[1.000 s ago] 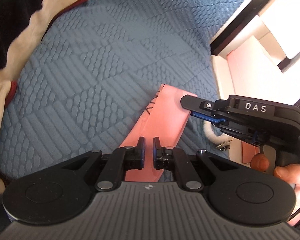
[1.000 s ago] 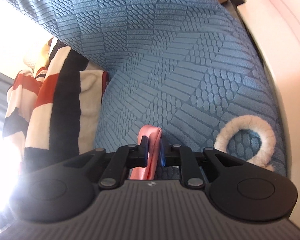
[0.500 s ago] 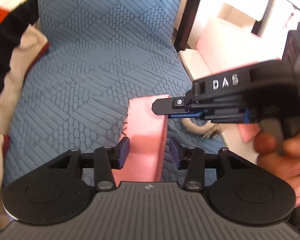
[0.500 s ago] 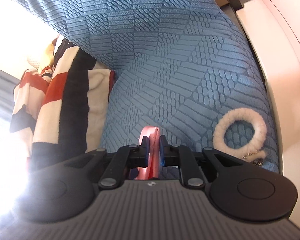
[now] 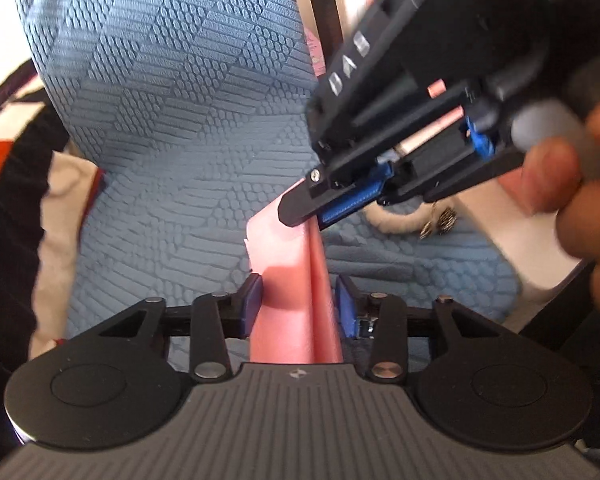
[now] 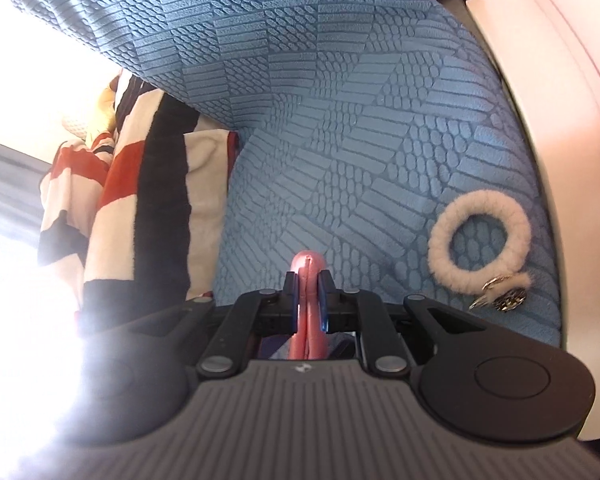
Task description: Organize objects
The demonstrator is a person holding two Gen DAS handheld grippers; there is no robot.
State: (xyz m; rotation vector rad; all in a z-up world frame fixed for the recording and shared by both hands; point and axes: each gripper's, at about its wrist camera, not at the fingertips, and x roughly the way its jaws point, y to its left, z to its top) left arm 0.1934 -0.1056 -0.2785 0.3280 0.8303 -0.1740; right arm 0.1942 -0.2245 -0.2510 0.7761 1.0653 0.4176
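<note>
A pink folded flat item hangs over the blue textured cushion. My right gripper reaches in from the upper right of the left wrist view and is shut on the item's far end. In the right wrist view the item's pink folded edge shows pinched between the right gripper's blue pads. My left gripper straddles the near end. Its jaws are closing, and the pads stand close on either side of the item without visibly squeezing it.
A fluffy white ring with a metal charm lies on the cushion to the right, near a pale pink and white edge. A red, black and cream striped blanket is bunched at the left. A hand holds the right gripper.
The left gripper went from shut to open, rolled, and moved in so that the pink item now runs between its pads. The right gripper stayed shut on the item and barely moved.
</note>
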